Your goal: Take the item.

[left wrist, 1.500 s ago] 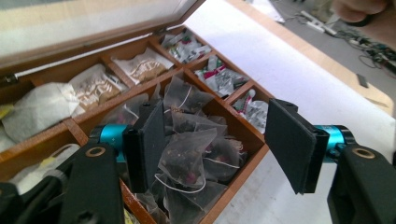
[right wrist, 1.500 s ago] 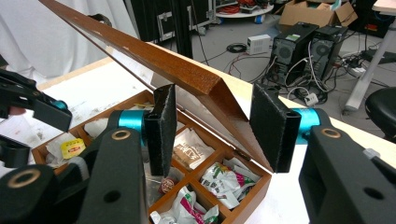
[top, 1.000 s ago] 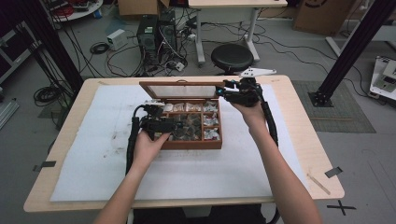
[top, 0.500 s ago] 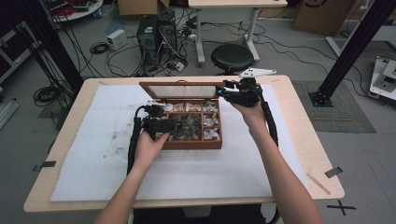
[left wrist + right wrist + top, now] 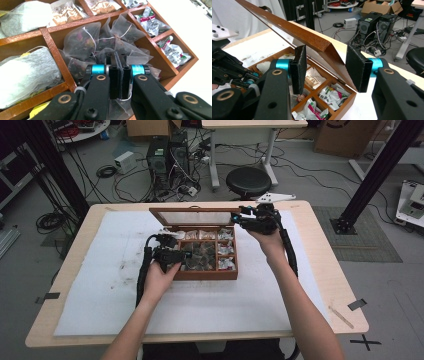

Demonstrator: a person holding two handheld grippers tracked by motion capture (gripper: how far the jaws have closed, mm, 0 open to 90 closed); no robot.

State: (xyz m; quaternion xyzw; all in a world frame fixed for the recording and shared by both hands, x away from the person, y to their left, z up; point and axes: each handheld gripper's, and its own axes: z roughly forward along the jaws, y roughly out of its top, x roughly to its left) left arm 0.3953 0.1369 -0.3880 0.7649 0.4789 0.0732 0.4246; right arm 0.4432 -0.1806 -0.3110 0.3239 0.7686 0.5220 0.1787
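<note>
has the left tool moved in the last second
No. The left tool sits at the same spot over the wooden box, by its left compartments.

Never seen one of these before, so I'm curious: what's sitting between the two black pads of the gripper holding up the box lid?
In the right gripper view, the right gripper stands open, and the corner of the wooden lid lies between its pads.

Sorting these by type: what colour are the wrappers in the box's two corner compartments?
White with green and red print, on the packets, clearest in the left gripper view.
</note>
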